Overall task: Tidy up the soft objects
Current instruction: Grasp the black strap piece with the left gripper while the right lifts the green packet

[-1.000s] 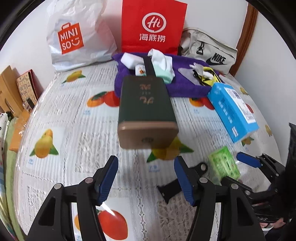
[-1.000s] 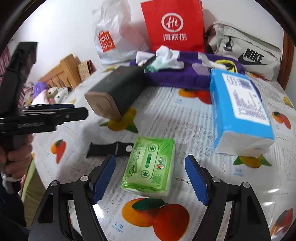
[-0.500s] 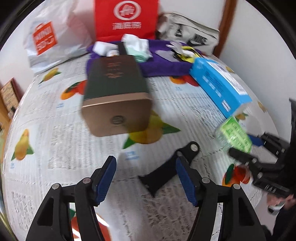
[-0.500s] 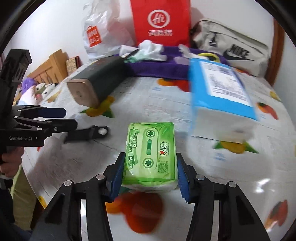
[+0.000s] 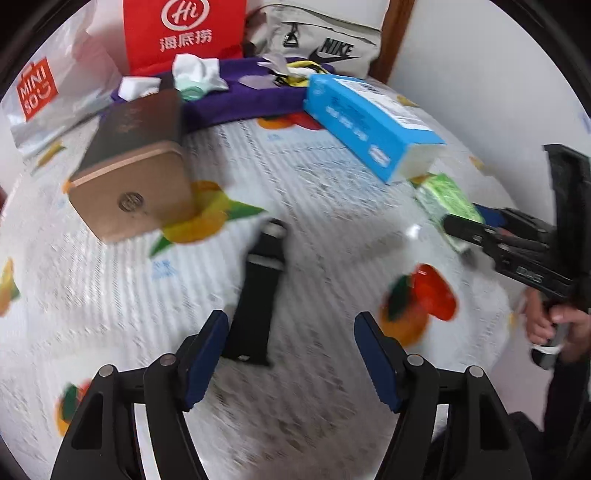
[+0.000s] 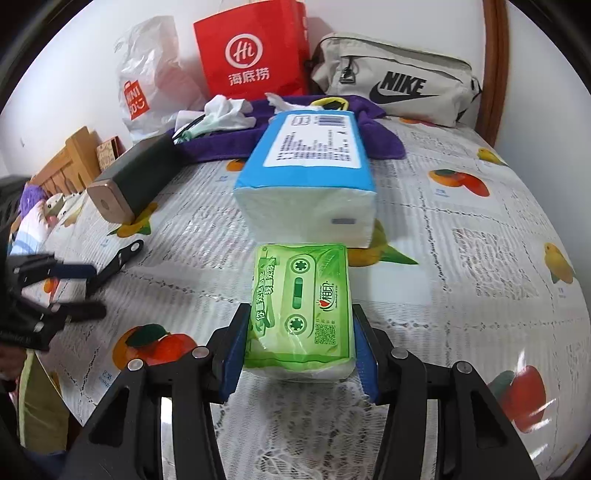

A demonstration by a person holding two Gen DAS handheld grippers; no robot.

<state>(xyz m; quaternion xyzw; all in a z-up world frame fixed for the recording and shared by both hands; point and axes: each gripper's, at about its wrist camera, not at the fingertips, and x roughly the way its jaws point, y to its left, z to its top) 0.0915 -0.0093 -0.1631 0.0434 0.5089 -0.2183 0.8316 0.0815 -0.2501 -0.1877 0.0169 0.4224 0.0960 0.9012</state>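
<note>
My right gripper [image 6: 299, 354] is shut on a green tissue pack [image 6: 301, 306] and holds it just in front of the blue tissue pack [image 6: 308, 173]. The green pack [image 5: 448, 206] also shows in the left wrist view, in the right gripper [image 5: 469, 229]. My left gripper [image 5: 291, 354] is open and empty over a black strap [image 5: 258, 295] lying on the tablecloth. The strap [image 6: 118, 258] shows at the left of the right wrist view, beside the left gripper [image 6: 74, 291]. The blue pack [image 5: 369, 125] lies at the back right.
A dark green box with a gold end [image 5: 133, 166] lies at the left. A purple cloth [image 5: 236, 99] with crumpled tissues [image 5: 199, 74] lies at the back. A red bag [image 5: 184, 33], a white Miniso bag [image 5: 48, 88] and a Nike pouch [image 5: 321, 44] stand along the wall.
My right gripper closed on the green tissue pack, lifted it and moved it toward the blue pack. My left gripper swung right and now sits over the black strap.
</note>
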